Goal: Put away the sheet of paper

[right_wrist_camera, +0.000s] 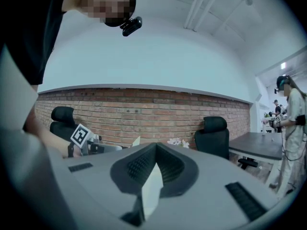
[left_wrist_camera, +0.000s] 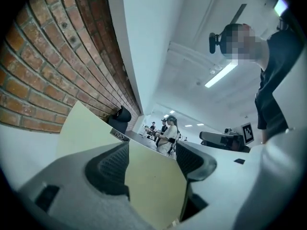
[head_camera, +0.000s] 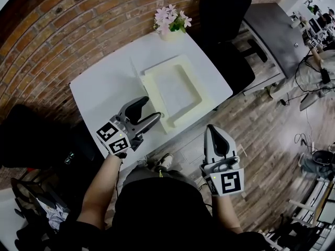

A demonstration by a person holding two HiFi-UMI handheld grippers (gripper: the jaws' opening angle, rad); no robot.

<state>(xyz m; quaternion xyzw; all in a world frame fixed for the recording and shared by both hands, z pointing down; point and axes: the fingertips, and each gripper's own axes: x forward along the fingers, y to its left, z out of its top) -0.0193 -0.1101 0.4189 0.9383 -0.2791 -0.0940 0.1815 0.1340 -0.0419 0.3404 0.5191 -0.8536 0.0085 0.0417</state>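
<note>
A sheet of paper [head_camera: 176, 90] with faint print lies flat inside a cream tray [head_camera: 148, 89] on the white table [head_camera: 104, 88]. My left gripper [head_camera: 153, 107] hovers at the tray's near left corner, jaws open with nothing gripped. In the left gripper view the tray's cream wall [left_wrist_camera: 86, 128] fills the gap between the open jaws of the left gripper [left_wrist_camera: 152, 150]. My right gripper [head_camera: 211, 127] hangs off the table's near edge, over the wooden floor, shut and empty. In the right gripper view the right gripper [right_wrist_camera: 154, 146] has its jaw tips meeting.
A vase of pink flowers [head_camera: 171, 20] stands at the table's far edge. A black office chair [head_camera: 225, 14] sits beyond it, with a grey table [head_camera: 272, 27] to the right. A brick wall [head_camera: 63, 30] runs behind the table. People stand in the distance [left_wrist_camera: 169, 133].
</note>
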